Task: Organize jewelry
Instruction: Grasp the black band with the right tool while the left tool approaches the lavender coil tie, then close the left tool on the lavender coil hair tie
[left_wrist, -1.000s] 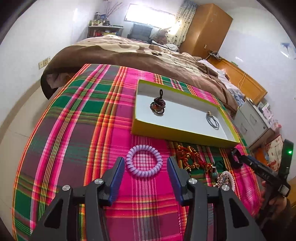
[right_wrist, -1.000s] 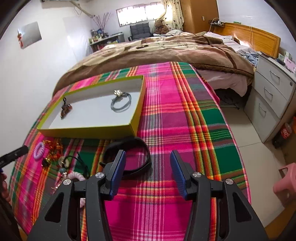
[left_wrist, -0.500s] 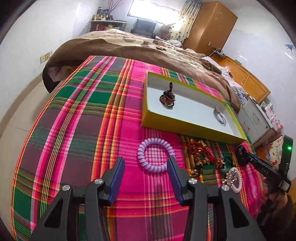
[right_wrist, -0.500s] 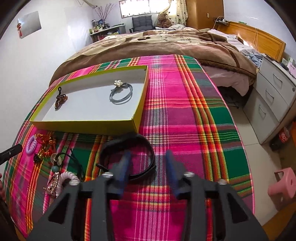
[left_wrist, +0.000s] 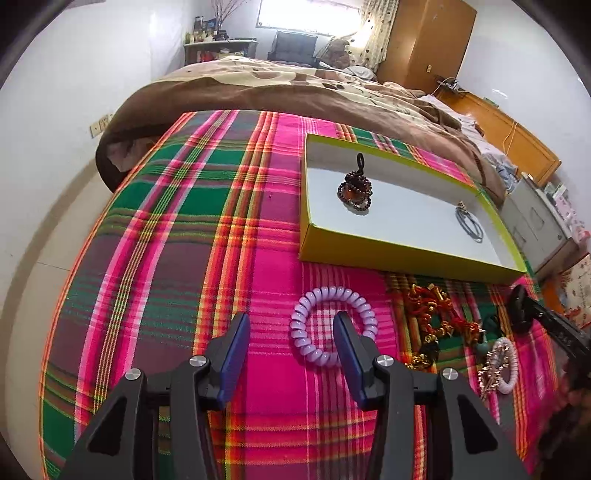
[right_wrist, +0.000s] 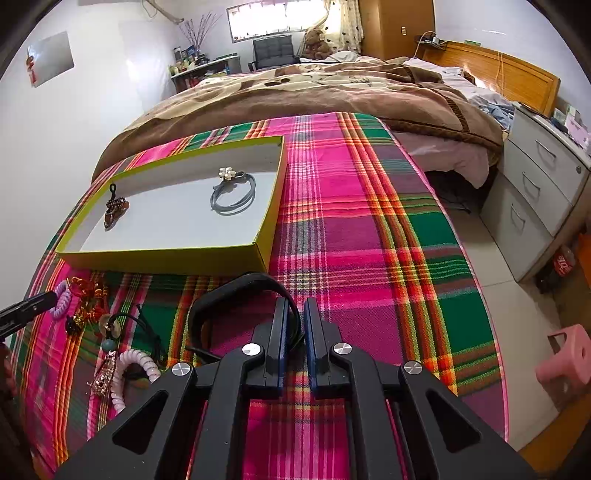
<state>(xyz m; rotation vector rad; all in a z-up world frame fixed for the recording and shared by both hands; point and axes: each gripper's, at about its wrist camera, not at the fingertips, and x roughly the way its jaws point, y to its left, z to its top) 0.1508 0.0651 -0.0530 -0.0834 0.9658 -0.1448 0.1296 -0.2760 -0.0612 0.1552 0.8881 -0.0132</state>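
A yellow-green box (left_wrist: 388, 254) (right_wrist: 166, 258) with a white floor lies on the plaid bedspread; it holds a dark bead bracelet (left_wrist: 354, 190) (right_wrist: 115, 212) and a grey hair tie (left_wrist: 469, 221) (right_wrist: 232, 192). My left gripper (left_wrist: 291, 332) is open; a lilac spiral hair tie (left_wrist: 332, 325) lies on the cloth with my right fingertip over its middle. My right gripper (right_wrist: 294, 321) is shut on the right side of a black headband (right_wrist: 236, 291). Red-gold ornaments (left_wrist: 436, 317) (right_wrist: 88, 299) and a pink spiral tie (left_wrist: 504, 365) (right_wrist: 129, 369) lie between the grippers.
A brown blanket (right_wrist: 314, 92) covers the far half of the bed. White drawers (right_wrist: 543, 199) and a pink stool (right_wrist: 565, 358) stand on the floor to the right. A wall (left_wrist: 55, 147) runs along the bed's left side.
My right gripper has closed on the black headband. My left gripper has shifted left, so the lilac tie now lies under its right finger instead of between both.
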